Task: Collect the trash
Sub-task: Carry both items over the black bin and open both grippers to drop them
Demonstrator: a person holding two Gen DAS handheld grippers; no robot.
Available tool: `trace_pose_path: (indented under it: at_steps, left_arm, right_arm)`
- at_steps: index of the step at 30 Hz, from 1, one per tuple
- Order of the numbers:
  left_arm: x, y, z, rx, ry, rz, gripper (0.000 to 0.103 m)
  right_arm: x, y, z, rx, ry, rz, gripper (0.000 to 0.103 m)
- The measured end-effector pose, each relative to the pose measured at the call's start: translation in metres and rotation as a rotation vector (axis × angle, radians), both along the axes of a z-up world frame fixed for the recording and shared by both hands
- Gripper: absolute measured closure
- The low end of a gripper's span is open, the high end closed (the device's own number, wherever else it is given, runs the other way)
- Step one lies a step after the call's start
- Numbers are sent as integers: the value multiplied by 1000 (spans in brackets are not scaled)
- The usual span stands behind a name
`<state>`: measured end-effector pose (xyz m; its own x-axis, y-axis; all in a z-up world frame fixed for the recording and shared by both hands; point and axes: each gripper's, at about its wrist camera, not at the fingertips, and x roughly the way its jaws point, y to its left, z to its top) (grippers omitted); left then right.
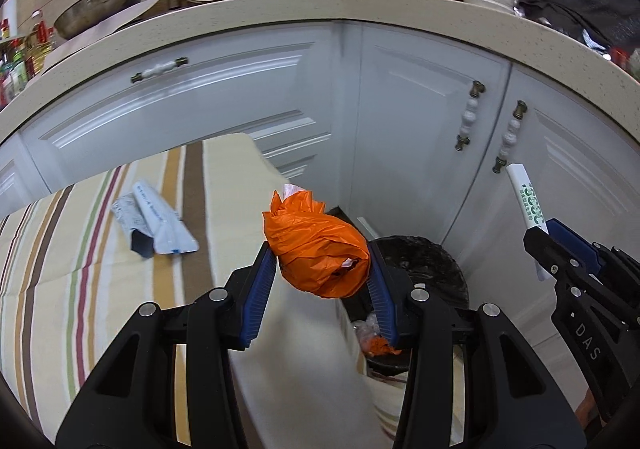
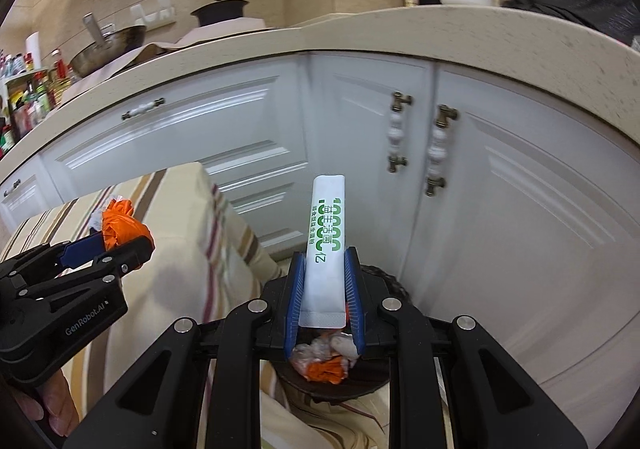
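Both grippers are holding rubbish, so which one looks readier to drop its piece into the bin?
Probably the right gripper: its white sachet hangs directly above the black bin. The left gripper, holding the orange bag, sits nearer the striped table.

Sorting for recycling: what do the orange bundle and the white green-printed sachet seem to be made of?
Orange bundle: looks like thin plastic film, slightly glossy, with crumpled folds catching light; something white pokes out of its top.
White sachet: probably laminated plastic or coated paper, smooth, matte, with a flat crimped end seal. Which one is unclear.
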<state>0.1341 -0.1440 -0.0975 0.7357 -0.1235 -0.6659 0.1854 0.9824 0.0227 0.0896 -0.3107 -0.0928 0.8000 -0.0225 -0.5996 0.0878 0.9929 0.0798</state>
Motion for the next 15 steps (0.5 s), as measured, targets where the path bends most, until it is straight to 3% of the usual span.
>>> trace_pose_path:
  at_steps: [15]
  left_arm:
    - [20,-46,-20,18,53,-41,59]
  right_arm:
    - [8,-39,-20,21,13,-50,82]
